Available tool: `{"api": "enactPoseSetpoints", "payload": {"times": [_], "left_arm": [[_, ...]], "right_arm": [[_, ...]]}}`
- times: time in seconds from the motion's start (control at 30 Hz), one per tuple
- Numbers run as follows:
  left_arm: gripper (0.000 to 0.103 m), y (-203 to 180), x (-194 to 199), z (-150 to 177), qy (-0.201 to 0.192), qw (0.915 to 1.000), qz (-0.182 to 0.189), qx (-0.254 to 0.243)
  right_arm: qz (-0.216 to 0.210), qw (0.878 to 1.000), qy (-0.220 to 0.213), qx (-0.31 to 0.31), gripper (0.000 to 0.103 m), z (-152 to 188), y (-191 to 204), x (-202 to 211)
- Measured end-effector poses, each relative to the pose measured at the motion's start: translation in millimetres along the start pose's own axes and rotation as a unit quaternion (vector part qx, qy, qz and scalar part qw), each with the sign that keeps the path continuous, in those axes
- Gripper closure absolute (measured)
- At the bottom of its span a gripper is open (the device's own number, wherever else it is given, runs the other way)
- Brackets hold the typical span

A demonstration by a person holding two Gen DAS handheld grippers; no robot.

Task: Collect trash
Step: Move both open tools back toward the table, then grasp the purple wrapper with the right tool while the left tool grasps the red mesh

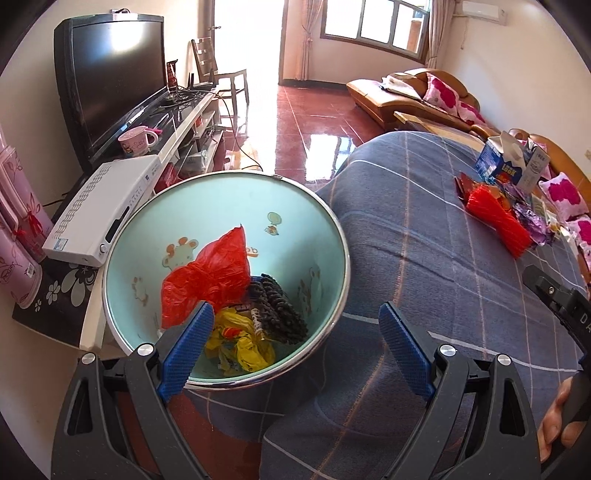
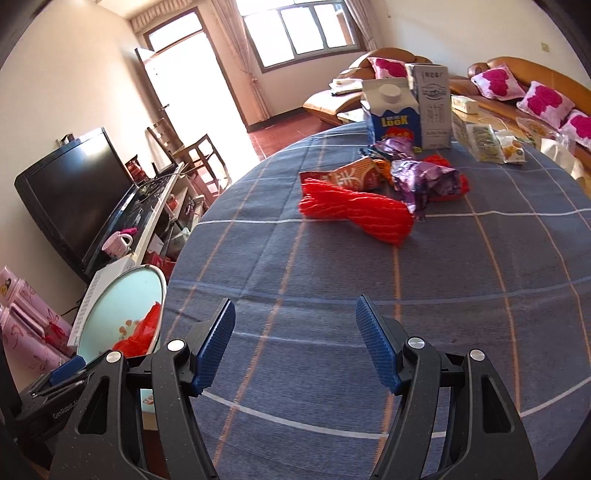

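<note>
Ahead of our right tongs (image 2: 295, 347), spread wide and empty, red mesh netting (image 2: 354, 210) lay crosswise on the tabletop (image 2: 295, 280); our left tongs (image 1: 295, 347), equally wide, hovered over the bin (image 1: 332, 221).

- A home living room: a TV (image 1: 110, 74) on a low stand (image 1: 184, 114), with a pink mug (image 1: 137, 142) beside it.
- A tan sofa (image 2: 535, 85) with pink flowered cushions (image 2: 496, 83).
- Curtained windows (image 2: 299, 31) and a balcony door (image 2: 177, 81) (sun glares off the red tile floor (image 1: 314, 122)).
- A table (image 2: 332, 295) under a blue checked cloth, a wooden chair (image 1: 218, 74).
</note>
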State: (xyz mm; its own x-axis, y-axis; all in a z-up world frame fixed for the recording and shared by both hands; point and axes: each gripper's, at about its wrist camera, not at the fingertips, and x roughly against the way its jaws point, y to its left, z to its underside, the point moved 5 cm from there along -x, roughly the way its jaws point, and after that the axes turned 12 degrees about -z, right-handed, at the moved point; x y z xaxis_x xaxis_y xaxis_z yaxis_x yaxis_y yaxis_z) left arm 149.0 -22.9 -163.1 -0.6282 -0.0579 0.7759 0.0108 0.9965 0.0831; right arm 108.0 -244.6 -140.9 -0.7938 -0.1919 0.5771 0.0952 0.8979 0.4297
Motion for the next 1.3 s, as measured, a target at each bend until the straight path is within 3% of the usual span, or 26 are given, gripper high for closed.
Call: {"api": "enactPoseSetpoints", "payload": {"times": [0.27, 0.5, 0.63, 0.77, 0.93, 1.03, 1.2, 1.3], "left_arm": [[0.014, -36.7, 2.5, -6.2, -0.007, 0.9995, 0.004, -0.029], [0.015, -65.9, 4.1, -28.3, -0.015, 0.999, 0.016, -0.038], [0.015, -80.6, 3.7, -37.7, -0.011, 0.999, 0.024, -0.036], [0.015, -94.1, 4.6, -43.2, -0.013, 0.9987, 0.026, -0.043], [0.015, -106.3, 0.0, -46.8, -0.008, 0.9984, 0.023, -0.05], [0.015, -114.7, -4.6, -49.2, -0.003, 0.9984, 0.025, -0.051], [0.015, -138.4, -7.4, -57.3, -0.004, 0.9981, 0.033, -0.052], [0.015, -160.0, -8.3, -61.6, -0.005, 0.9976, 0.04, -0.057]], "right_arm": [[0.022, 0.999, -0.021, -0.011, 0.037, -11.1, -36.2, 22.9], [0.035, 0.998, -0.048, -0.025, 0.054, -44.0, -76.2, 42.0], [0.037, 0.997, -0.06, -0.024, 0.056, -75.2, -93.4, 42.3], [0.031, 0.999, -0.039, -0.016, 0.056, -104.3, -103.0, 20.1], [0.027, 0.999, 0.037, 0.016, 0.057, -109.4, -104.1, -31.8], [0.023, 0.997, 0.075, 0.028, 0.069, -96.1, -102.9, -49.6], [-0.004, 0.999, 0.041, 0.017, 0.078, -93.7, -104.7, -32.0], [-0.019, 1.0, 0.008, 0.003, 0.079, -99.8, -108.4, -6.6]]}}
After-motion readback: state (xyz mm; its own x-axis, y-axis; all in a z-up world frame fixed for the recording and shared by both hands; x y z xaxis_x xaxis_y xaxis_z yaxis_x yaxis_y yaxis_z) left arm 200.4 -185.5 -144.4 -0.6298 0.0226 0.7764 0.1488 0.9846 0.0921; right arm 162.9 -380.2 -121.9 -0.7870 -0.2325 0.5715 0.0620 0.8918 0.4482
